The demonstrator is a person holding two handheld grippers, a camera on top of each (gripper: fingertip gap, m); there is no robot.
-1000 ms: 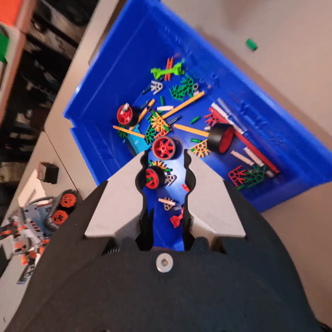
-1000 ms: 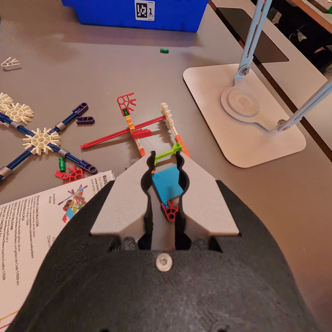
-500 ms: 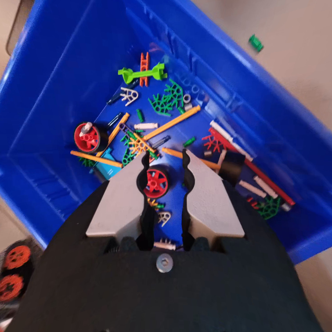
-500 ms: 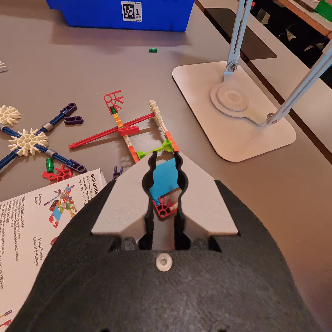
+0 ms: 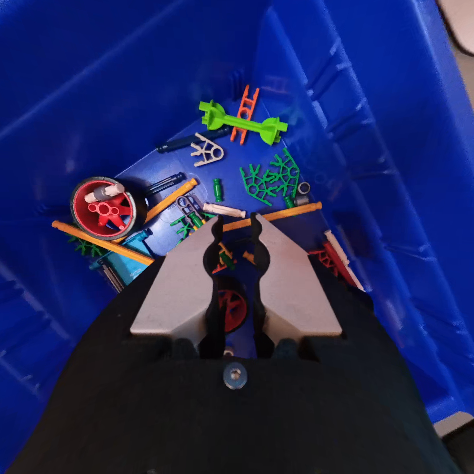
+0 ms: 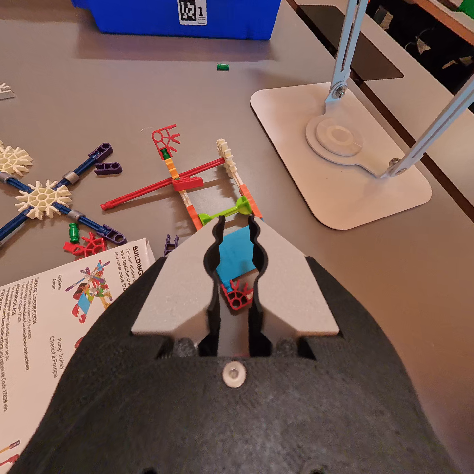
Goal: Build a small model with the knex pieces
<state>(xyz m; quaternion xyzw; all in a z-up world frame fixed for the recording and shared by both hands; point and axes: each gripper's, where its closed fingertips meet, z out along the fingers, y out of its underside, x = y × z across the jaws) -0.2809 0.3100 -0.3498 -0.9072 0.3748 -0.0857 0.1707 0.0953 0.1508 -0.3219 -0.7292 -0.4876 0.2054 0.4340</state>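
Observation:
My left gripper (image 5: 236, 218) is open and empty, low inside a blue bin (image 5: 128, 89) of loose building-toy parts. Its tips hang over an orange rod (image 5: 282, 213), and a red wheel (image 5: 233, 305) shows between the fingers. A bigger red wheel (image 5: 102, 207) lies to the left and a lime green connector (image 5: 242, 123) in the far corner. My right gripper (image 6: 236, 219) is open over a small model on the table. Its blue panel (image 6: 236, 254) and red connector (image 6: 237, 298) show between the fingers, and its lime green rod (image 6: 225, 211) lies just past the tips.
A white snowflake connector (image 6: 42, 198) on blue rods lies at the left. An instruction leaflet (image 6: 64, 307) lies at the near left. A white stand base (image 6: 341, 164) sits at the right near the table edge. The blue bin (image 6: 141, 15) stands at the back, a small green piece (image 6: 222, 67) before it. The gap from one gripper's tips to the other's is roughly 40 cm. My left gripper is the nearer one to the small green piece (image 6: 222, 67): about 12 cm, against 25 cm.
My left gripper has dropped into the bin and moved towards its far corner, passing over the small red wheel. My right gripper has only drifted slightly over the model.

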